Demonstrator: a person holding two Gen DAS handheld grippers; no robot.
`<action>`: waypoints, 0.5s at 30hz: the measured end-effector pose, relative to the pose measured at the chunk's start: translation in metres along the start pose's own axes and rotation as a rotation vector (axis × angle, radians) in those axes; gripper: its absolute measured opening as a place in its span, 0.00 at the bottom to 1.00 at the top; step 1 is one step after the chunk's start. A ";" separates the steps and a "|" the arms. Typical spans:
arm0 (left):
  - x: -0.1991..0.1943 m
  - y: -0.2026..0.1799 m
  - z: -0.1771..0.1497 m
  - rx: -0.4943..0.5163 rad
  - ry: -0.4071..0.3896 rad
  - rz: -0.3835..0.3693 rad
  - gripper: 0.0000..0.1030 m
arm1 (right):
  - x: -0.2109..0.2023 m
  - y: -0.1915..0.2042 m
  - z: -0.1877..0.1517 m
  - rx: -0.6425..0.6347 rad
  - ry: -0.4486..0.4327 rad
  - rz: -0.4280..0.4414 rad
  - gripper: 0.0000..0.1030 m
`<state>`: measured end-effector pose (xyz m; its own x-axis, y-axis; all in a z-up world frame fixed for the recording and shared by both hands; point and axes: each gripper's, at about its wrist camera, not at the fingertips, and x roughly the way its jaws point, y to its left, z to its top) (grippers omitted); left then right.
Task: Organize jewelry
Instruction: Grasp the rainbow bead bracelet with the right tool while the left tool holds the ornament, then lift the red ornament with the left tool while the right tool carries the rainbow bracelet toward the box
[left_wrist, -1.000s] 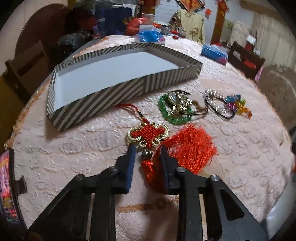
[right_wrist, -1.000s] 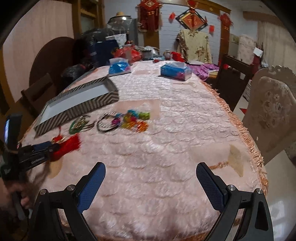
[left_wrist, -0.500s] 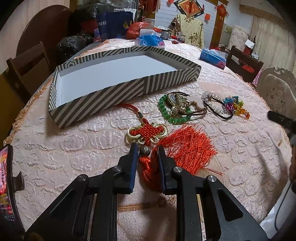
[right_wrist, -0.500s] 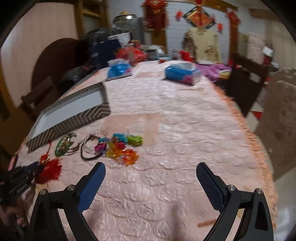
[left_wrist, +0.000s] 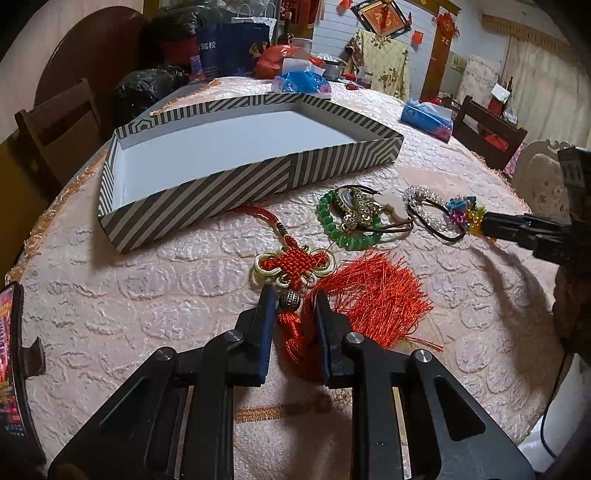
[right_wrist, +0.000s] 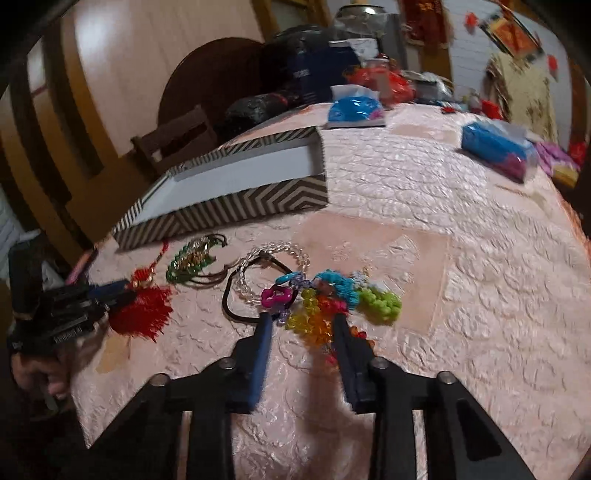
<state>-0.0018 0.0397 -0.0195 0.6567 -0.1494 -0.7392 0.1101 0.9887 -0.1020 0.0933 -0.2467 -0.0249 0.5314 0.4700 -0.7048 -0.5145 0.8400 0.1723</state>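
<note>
Narrowing left gripper (left_wrist: 291, 299): fingers now nearly closed around tassel (left_wrist: 295, 332) neck, knot (left_wrist: 293, 263) just ahead.
Right gripper (right_wrist: 301, 325): newly arrived, fingers half-open astride beads (right_wrist: 314, 321).
Box (left_wrist: 207, 188): unfilled; both pickups imminent.

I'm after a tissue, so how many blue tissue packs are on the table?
2. One blue tissue pack sits just beyond the striped box's far corner; the other blue tissue pack lies farther right, near the dark chair. Clutter behind may hide more.

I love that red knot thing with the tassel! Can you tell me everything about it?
The red knot charm lies flat on the pink tablecloth. It has a woven red knot edged with gold loops, a red cord reaching toward the striped box, a dark bead and a fanned red tassel. The left hand-held gripper straddles the bead and tassel top.
</note>
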 end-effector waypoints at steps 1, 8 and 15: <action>0.000 0.000 0.000 -0.003 -0.001 -0.001 0.18 | 0.002 0.000 0.001 0.002 0.007 -0.002 0.29; -0.001 0.005 0.000 -0.025 -0.006 -0.024 0.17 | 0.012 0.004 0.003 -0.029 0.047 -0.076 0.29; -0.005 0.011 0.004 -0.032 0.008 -0.038 0.10 | 0.013 0.018 -0.001 -0.069 0.063 -0.163 0.14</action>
<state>-0.0012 0.0510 -0.0141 0.6466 -0.1873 -0.7394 0.1111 0.9822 -0.1517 0.0903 -0.2256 -0.0321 0.5698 0.3096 -0.7612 -0.4714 0.8819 0.0059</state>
